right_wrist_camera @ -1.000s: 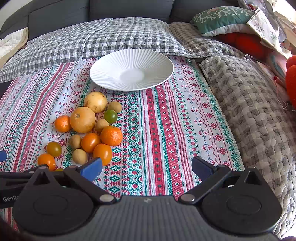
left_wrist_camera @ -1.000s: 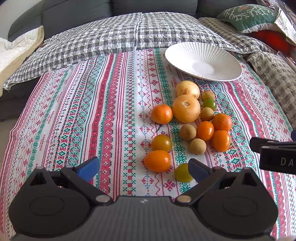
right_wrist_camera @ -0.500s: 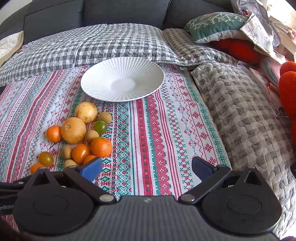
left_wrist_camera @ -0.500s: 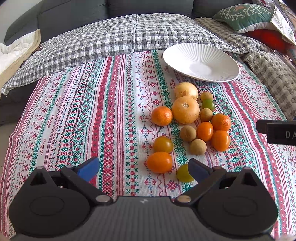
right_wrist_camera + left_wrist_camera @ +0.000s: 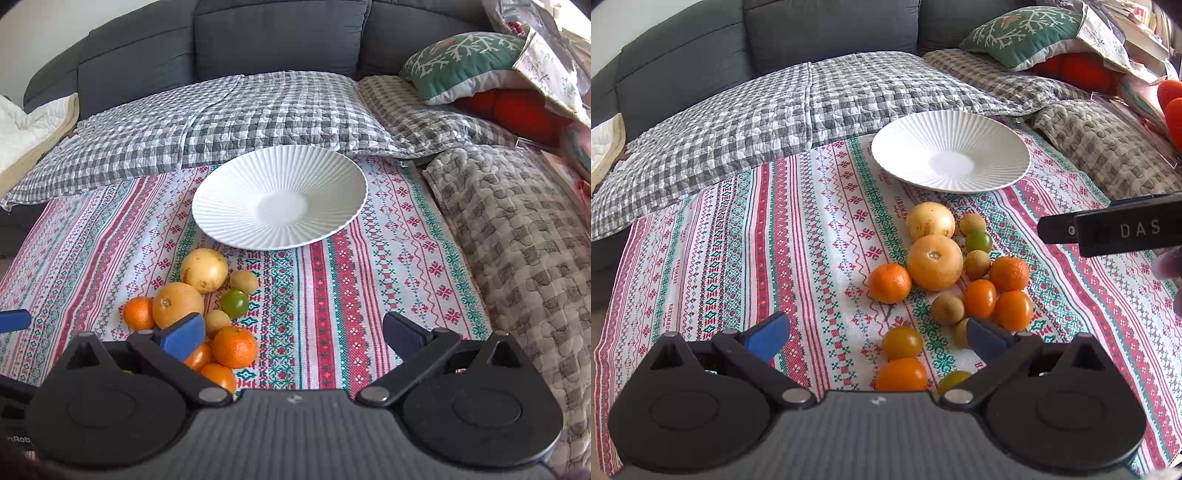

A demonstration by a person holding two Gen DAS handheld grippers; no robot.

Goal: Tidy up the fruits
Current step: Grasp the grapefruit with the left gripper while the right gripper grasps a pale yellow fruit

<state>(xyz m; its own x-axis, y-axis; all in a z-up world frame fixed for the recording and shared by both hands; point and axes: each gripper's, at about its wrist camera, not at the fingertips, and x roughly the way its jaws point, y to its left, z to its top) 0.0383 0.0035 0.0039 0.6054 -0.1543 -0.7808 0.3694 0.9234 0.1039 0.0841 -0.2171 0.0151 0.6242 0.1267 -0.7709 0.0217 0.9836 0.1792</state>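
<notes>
Both the left gripper (image 5: 877, 334) and the right gripper (image 5: 293, 330) hover with fingers spread wide, holding nothing.

In the left wrist view, the left hand-held gripper (image 5: 874, 336) covers part of the fruit pile: its body hides the lower edge of an orange tomato (image 5: 902, 374) and most of a green-yellow tomato (image 5: 953, 380), and its right finger (image 5: 984, 338) hides much of a small brown fruit (image 5: 960, 332). The right hand-held gripper (image 5: 1108, 230) is cut off by the right edge, so its jaws cannot be read there. In the right wrist view, the left finger (image 5: 183, 336) overlaps an orange tomato (image 5: 199, 357), and the body cuts off another tomato (image 5: 219, 376). The cushion (image 5: 469, 62) is partly covered by papers (image 5: 550, 74).
</notes>
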